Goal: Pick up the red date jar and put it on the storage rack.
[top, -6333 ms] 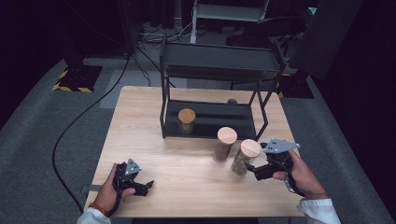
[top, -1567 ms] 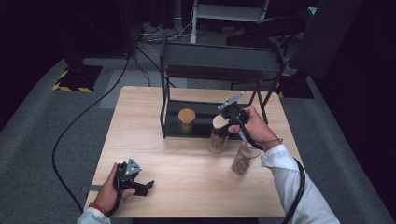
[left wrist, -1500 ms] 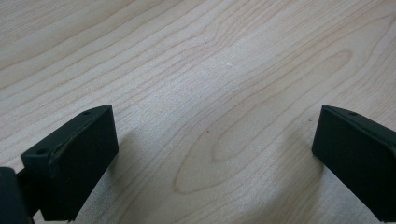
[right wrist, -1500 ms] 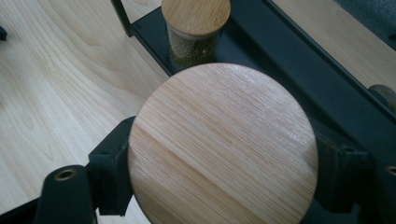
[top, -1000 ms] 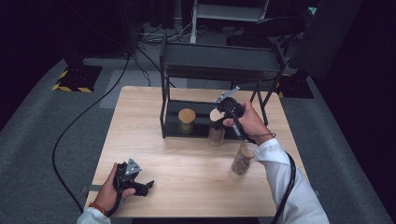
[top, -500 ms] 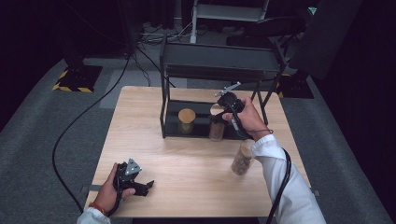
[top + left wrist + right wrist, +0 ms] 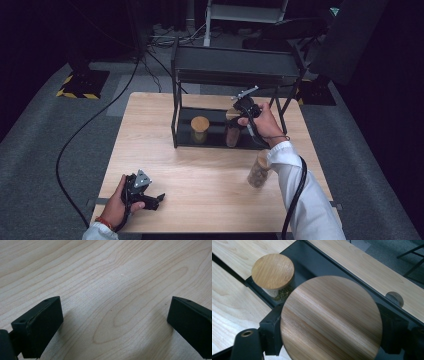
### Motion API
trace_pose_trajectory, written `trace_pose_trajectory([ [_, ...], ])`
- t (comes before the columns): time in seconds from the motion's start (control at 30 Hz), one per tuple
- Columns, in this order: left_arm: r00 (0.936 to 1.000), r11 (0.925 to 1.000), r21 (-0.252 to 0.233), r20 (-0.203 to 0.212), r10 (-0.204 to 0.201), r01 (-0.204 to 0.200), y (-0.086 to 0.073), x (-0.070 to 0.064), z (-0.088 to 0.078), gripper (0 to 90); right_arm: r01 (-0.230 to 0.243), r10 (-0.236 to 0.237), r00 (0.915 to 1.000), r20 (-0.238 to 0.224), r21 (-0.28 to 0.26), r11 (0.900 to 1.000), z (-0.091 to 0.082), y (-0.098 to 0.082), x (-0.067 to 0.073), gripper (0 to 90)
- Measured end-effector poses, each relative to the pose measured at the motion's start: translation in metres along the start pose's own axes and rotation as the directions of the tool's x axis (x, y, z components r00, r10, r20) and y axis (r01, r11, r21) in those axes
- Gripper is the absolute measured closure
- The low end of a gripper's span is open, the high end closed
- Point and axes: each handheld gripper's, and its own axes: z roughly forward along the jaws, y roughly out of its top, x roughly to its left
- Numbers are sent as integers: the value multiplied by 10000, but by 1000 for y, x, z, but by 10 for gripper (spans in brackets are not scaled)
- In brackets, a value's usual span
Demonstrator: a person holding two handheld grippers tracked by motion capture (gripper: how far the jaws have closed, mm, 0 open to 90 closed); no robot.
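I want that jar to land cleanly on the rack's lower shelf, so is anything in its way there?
Nothing visible blocks it. The right gripper holds the wooden-lidded jar over the black lower shelf. The other jar already on the shelf stands apart to its left, with bare shelf between them.

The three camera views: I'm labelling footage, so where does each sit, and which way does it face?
High view: above the table's near side, looking forward and down; forearms, both hand-held grippers.
Left gripper view: on the left hand-held gripper, facing the bare table; its open jaws.
Right gripper view: on the right hand-held gripper, looking down on its clamped jar.
Shared: the rack's other jar.
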Motion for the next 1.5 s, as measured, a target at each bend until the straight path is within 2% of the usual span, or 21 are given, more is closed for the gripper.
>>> trace_pose_trajectory([
  [0.5,10000,10000,14,29,37,-37,0,0,0,0,-636,637,9980,37,-240,9977,16,-5,-4,231],
  [0.6,10000,10000,17,33,44,-44,0,0,0,0,-456,457,9990,31,-198,9988,16,-3,-2,231],
  [0.87,10000,10000,17,35,47,-47,0,0,0,1,-695,701,9972,269,-247,9973,19,-4,0,229],
  [1.23,10000,10000,15,39,50,-50,0,0,0,0,-669,679,9967,442,-228,9975,21,-3,2,194],
  [1.3,10000,10000,18,36,51,-51,0,0,0,1,-645,654,9964,545,-185,9977,21,-3,3,150],
  [1.4,10000,10000,15,39,51,-51,0,0,0,0,-646,658,9961,589,-223,9977,21,-4,4,138],
  [1.5,10000,10000,16,40,50,-50,0,0,0,0,-546,559,9949,834,-176,9984,22,-5,8,101],
])
